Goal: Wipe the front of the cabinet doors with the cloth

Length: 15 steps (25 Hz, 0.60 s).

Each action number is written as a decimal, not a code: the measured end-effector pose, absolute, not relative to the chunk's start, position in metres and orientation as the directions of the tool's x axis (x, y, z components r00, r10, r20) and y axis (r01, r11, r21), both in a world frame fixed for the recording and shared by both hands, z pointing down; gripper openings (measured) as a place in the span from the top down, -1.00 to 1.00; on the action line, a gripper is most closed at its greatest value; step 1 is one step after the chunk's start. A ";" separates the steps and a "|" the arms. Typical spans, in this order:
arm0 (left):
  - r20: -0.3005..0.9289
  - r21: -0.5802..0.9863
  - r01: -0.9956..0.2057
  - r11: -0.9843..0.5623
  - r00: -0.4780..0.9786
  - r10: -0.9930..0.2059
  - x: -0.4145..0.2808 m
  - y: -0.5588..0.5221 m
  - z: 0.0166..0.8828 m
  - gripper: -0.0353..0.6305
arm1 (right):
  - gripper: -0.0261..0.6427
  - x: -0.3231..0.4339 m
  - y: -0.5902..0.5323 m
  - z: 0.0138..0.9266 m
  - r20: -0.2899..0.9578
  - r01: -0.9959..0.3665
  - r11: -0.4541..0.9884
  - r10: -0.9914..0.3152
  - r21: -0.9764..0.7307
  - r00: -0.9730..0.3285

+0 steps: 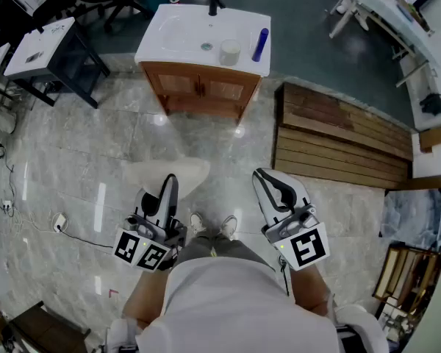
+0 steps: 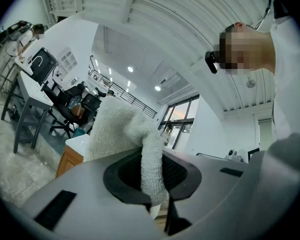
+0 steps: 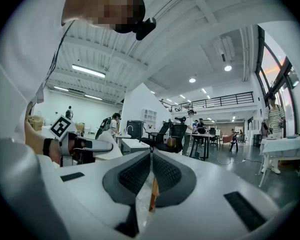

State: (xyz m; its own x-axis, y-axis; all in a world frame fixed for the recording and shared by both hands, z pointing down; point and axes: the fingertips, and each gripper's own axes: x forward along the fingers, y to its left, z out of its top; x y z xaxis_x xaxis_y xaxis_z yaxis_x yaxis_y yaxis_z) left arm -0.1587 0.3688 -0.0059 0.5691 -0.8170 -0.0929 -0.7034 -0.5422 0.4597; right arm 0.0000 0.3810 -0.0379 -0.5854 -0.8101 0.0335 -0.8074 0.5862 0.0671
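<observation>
A wooden cabinet (image 1: 202, 88) with two doors and a white sink top stands some way ahead of me across the marble floor. My left gripper (image 1: 169, 179) is shut on a white fluffy cloth (image 1: 166, 173), held low near my feet. In the left gripper view the cloth (image 2: 151, 166) hangs between the jaws and bulges beyond them, with a corner of the cabinet (image 2: 69, 161) behind it. My right gripper (image 1: 262, 173) is shut and empty, level with the left one; its jaws meet (image 3: 151, 155) with nothing between them.
On the sink top stand a cup (image 1: 229, 52), a blue bottle (image 1: 260, 44) and a black tap (image 1: 214, 2). Wooden planks (image 1: 338, 138) lie on the floor to the right of the cabinet. A black-framed table (image 1: 48, 50) stands at the left. A cable and socket (image 1: 59, 223) lie left of my feet.
</observation>
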 end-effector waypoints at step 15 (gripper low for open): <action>-0.082 0.410 -0.741 -0.532 0.551 -0.831 -0.119 0.375 -0.015 0.74 | 0.79 0.050 0.391 -0.042 0.006 -0.812 0.580 -0.814 0.055 -0.581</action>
